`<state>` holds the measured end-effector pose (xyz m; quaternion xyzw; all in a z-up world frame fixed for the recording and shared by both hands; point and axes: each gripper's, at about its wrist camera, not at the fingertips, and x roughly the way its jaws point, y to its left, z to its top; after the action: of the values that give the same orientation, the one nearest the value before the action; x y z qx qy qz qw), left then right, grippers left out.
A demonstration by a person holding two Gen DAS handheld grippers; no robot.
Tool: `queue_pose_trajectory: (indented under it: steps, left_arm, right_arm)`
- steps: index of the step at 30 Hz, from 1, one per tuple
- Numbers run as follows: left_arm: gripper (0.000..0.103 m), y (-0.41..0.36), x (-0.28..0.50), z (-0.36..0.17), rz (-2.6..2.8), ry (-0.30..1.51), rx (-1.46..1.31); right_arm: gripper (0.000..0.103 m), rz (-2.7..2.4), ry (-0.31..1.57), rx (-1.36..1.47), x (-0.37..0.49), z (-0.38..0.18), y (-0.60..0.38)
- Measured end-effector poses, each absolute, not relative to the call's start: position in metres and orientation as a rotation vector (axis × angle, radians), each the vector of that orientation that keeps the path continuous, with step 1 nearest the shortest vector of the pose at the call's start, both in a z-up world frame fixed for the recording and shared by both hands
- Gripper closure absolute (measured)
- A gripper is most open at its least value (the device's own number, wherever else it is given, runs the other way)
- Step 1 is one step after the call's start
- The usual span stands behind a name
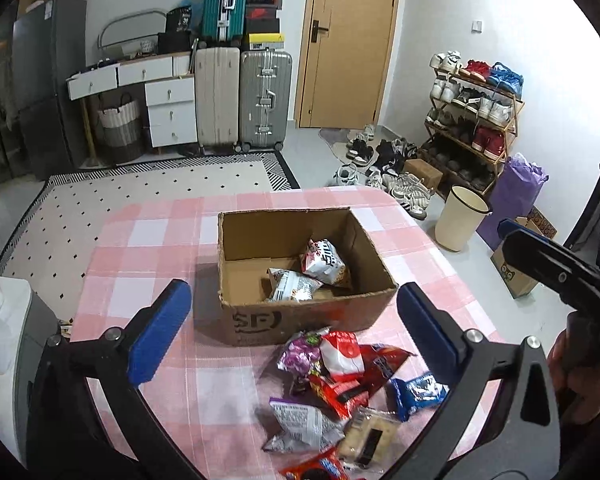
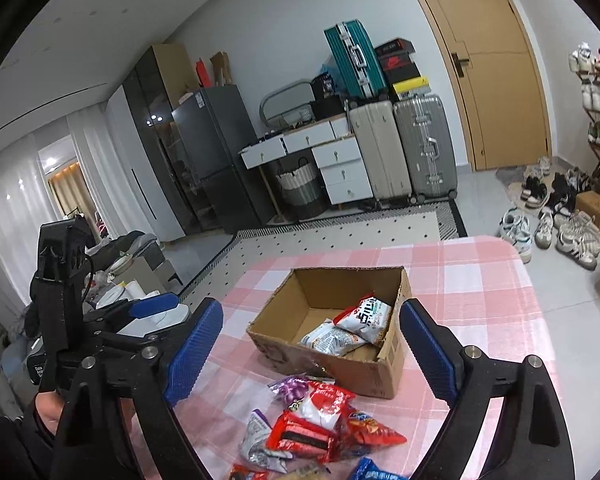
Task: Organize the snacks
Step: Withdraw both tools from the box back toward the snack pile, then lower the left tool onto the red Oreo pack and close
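Observation:
An open cardboard box point(image 1: 300, 320) point(image 2: 360, 372) stands on the pink checked tablecloth point(image 1: 152, 248) point(image 2: 480, 300). Two white snack packets point(image 1: 324, 264) point(image 2: 364, 316) lie inside it. In front of the box sits a loose pile of snack packets point(image 1: 340, 384) point(image 2: 320, 424): red, purple, silver and blue ones. My left gripper point(image 1: 296, 332) hangs above the pile, open, with nothing between its blue pads. My right gripper point(image 2: 312, 352) is open too, above the box's near edge and empty. The right gripper point(image 1: 548, 268) shows at the right edge of the left wrist view, and the left gripper point(image 2: 100, 320) at the left of the right wrist view.
A cream bin point(image 1: 460, 220) and purple bag point(image 1: 516, 192) stand on the floor right of the table. Shoes and a shoe rack point(image 1: 472, 120) fill the far right. Suitcases point(image 1: 244, 100), white drawers point(image 1: 168, 108) and a door point(image 1: 348, 40) line the back wall. A white appliance point(image 1: 4, 320) is at the left.

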<state>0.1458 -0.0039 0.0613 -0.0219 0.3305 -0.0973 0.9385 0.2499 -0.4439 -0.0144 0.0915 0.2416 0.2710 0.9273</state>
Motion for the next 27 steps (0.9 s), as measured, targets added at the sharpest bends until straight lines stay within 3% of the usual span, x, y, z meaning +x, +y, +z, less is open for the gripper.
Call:
queue_pose_trajectory:
  steps: [13,27]
  left_arm:
    - [0.000,0.003,0.063,0.061,-0.182,0.637,-0.061]
    - [0.000,0.013,0.021,-0.026,-0.218,0.780,-0.092]
  right_arm:
    - [0.004,0.564,0.382,0.147,0.159,-0.006,-0.446]
    - [0.000,0.550,0.380,0.130,0.107,-0.033,-0.453]
